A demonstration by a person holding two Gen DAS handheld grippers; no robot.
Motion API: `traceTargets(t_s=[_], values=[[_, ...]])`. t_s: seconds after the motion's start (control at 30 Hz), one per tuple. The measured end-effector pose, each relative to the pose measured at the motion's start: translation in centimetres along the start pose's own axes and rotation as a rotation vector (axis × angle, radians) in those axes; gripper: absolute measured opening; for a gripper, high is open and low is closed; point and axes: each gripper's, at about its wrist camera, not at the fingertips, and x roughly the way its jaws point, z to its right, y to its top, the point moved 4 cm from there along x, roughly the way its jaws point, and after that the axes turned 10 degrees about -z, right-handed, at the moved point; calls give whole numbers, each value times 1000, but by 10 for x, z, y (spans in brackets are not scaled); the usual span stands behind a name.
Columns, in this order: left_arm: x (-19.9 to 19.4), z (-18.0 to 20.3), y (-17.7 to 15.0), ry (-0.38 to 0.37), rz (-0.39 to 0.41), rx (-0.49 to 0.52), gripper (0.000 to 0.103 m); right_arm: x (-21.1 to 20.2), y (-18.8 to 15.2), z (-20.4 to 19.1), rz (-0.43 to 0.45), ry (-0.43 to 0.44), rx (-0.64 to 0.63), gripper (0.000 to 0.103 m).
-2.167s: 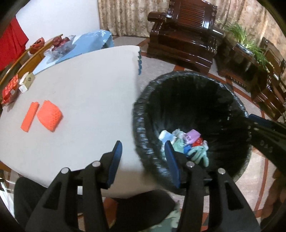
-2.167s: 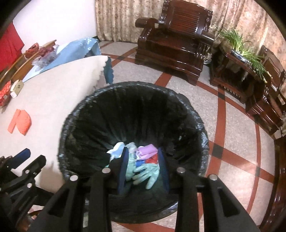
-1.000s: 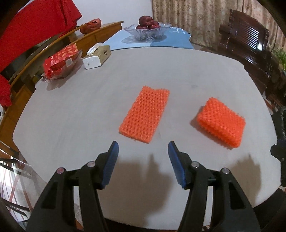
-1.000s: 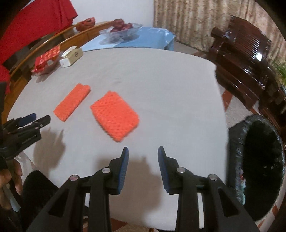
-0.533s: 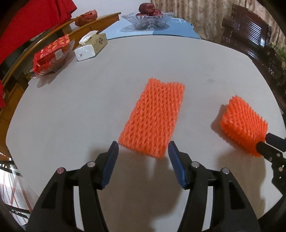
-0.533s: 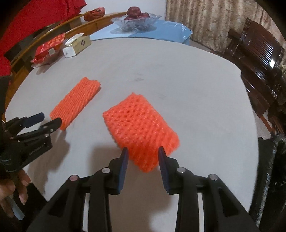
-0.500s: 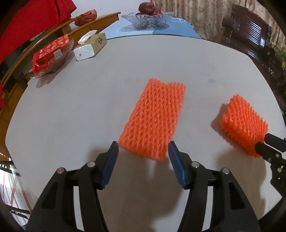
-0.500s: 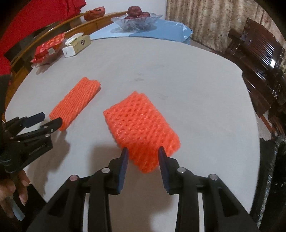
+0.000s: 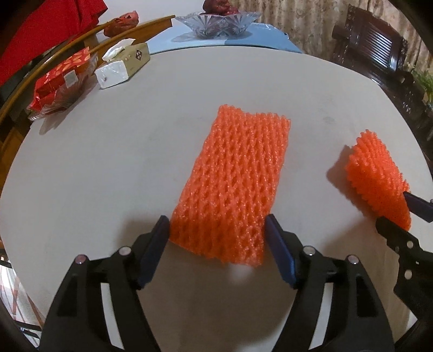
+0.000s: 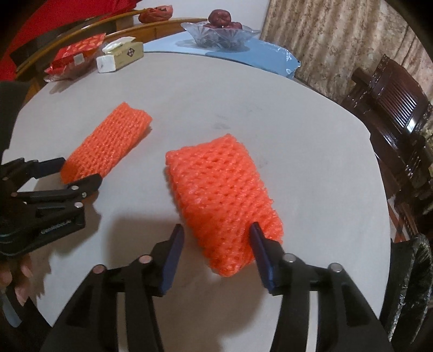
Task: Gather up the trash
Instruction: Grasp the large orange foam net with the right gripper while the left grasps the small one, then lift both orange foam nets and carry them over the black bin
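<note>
A: Two tongs low over the near side of the table [image 9: 81, 189]. Gripping anything?

B: Nothing yet. Left gripper [image 9: 216, 220]: jaws opening, spread wide, straddling the near end of the flat foam net [image 9: 238, 184], with pads just beside its two long edges and not pressing. Probably widening to clear the net's full width before closing.

A: And the other?

B: Right gripper [image 10: 216, 227]: opening as well, but less wide. Near end of the folded foam net [image 10: 222, 200] between the jaws. Right pad at the net's corner, touching or not hard to tell. Left pad clearly apart.

A: Why pitched so steeply down?

B: Likely so the pads can drop either side of thin, soft foam lying flat on the table. One net per hand, so seemingly one trip for both.

A: Where to?

B: Black-lined bin [image 10: 411, 284], off the table's right edge, close by the right gripper. Short carry for the folded net, longer for the flat one on the left.

A: Anything farther back?

B: Far left: red packet [image 9: 59, 81] and tissue box [image 9: 124, 65]. Farthest: glass bowl [image 9: 219, 21] of fruit on a blue cloth [image 10: 257, 54]. Well apart from both nets, probably not trash.
</note>
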Motion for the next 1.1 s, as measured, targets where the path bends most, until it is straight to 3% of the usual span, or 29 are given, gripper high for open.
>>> traceTargets(t_s=[0.17, 0.3, 0.57, 1.1], values=[[-3, 6, -3, -21, 10, 16, 51, 0, 1, 5, 0, 11, 3, 34], [-6, 11, -4, -34, 15, 35, 23, -1, 2, 7, -1, 22, 12, 28], [-19, 8, -8, -42, 19, 29, 18, -9, 4, 13, -9, 67, 48, 20], [-85, 16, -14, -5, 90, 30, 18, -71, 3, 25, 77, 76, 63, 19]])
